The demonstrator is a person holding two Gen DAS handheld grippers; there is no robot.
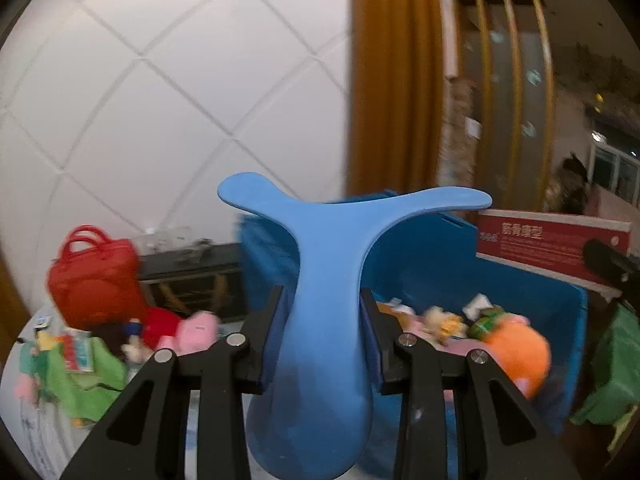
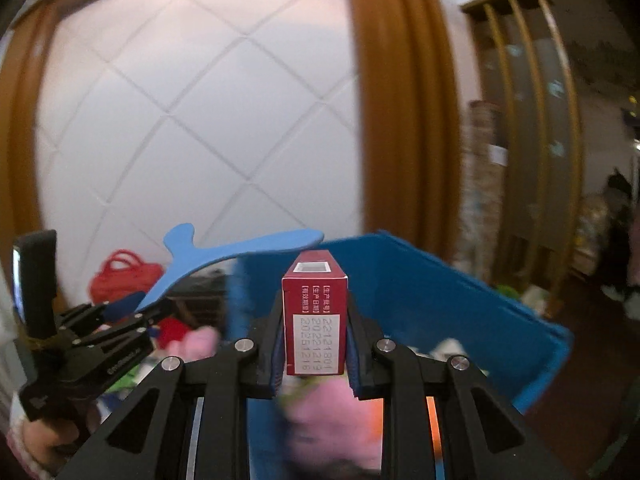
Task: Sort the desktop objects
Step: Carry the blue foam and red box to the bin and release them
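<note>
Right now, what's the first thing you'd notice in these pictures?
A big blue whale-tail shape stands straight up, clamped in the left gripper. The right gripper pinches a small red box with printed numbers. Behind both sits a blue bin with plush toys inside, one of them orange.

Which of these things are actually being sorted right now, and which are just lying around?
In hand: blue whale-tail piece in the left gripper; red box in the right gripper; blue bin.

Lying about: red handbag, orange plush, green cloth.
</note>
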